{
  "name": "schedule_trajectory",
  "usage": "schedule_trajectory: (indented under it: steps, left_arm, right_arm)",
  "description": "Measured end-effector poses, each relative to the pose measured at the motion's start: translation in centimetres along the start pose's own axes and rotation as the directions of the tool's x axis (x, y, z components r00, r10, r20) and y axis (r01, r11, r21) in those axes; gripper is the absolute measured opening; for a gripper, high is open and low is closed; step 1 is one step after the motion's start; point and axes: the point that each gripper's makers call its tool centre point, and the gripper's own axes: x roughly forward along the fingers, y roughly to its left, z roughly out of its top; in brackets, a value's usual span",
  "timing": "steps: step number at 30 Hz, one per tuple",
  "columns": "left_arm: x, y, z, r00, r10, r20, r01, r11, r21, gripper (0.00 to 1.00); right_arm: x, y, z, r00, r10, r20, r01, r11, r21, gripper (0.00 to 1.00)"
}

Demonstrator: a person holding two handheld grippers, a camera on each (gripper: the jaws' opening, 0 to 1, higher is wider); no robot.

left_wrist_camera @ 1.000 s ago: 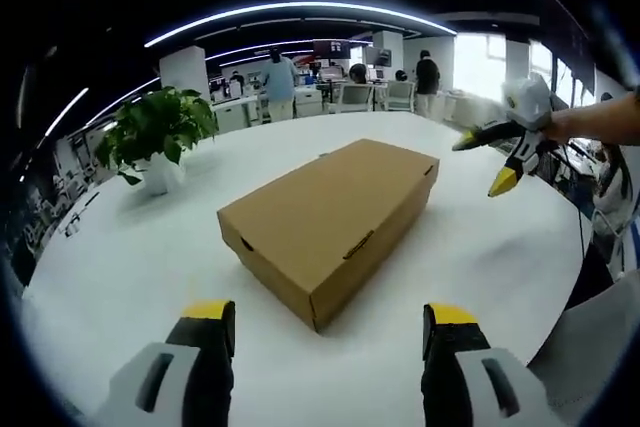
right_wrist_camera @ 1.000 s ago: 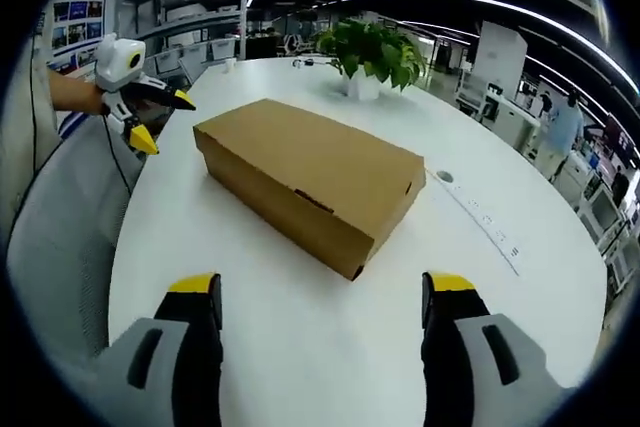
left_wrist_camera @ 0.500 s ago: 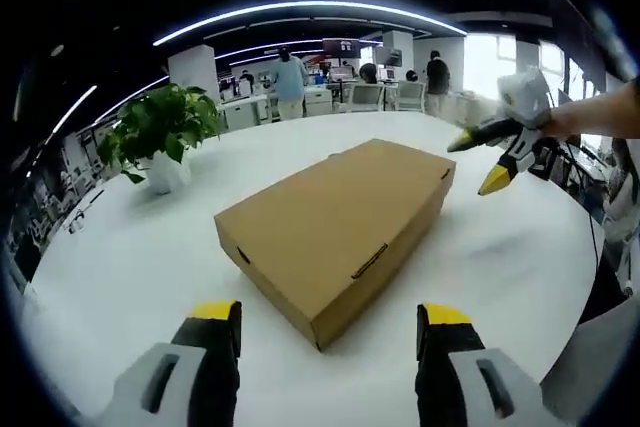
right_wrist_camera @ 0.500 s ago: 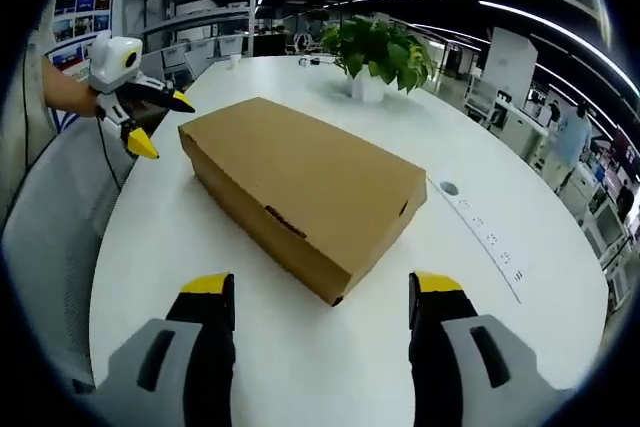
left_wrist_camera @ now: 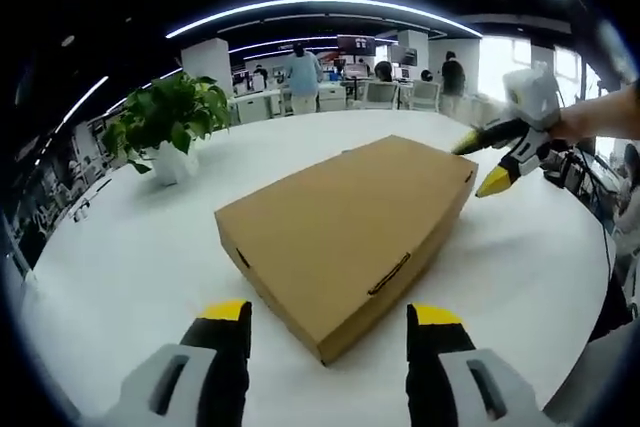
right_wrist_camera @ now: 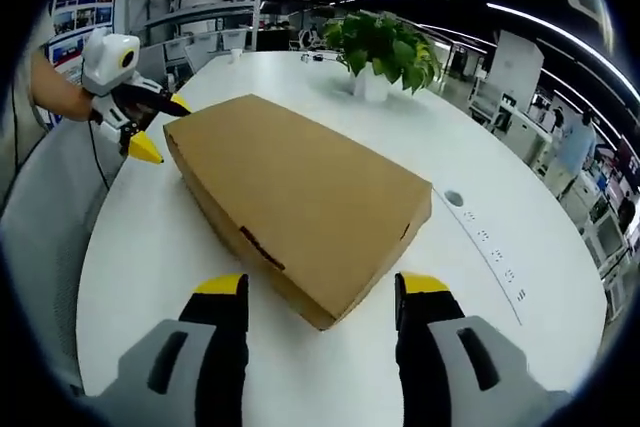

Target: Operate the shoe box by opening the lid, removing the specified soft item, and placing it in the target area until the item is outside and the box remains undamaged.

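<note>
Left gripper view shows my left gripper (left_wrist_camera: 328, 322) released before the near corner of the closed shoe box (left_wrist_camera: 345, 222) on the table (left_wrist_camera: 120, 257); my right gripper (right_wrist_camera: 318, 292), also released, should lift the lid gently.

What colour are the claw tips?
Yellow, on black pads. Clearest on the right claw in the right gripper view; the left claw matches.

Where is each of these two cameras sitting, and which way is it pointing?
Left gripper view: rides the left gripper, facing one corner of the closed shoe box; the person's arm shows holding the right gripper.
Right gripper view: rides the right gripper, facing the opposite end.
Shared: box, potted plant, white table.
</note>
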Motion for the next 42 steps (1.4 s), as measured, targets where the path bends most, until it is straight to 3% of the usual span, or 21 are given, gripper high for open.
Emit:
schedule_trajectory:
  steps: [21, 42]
  left_arm:
    - [1.2, -0.1, 0.3, 1.0, 0.011, -0.017, -0.011, 1.0, -0.01, 0.58]
    - [1.1, 0.3, 0.1, 0.999, -0.006, -0.048, 0.007, 1.0, 0.022, 0.55]
  right_arm:
    - [0.8, 0.2, -0.4, 1.0, 0.013, -0.017, -0.013, 0.999, 0.031, 0.48]
    - [0.8, 0.9, -0.4, 0.999, -0.034, -0.014, 0.035, 0.994, 0.101, 0.46]
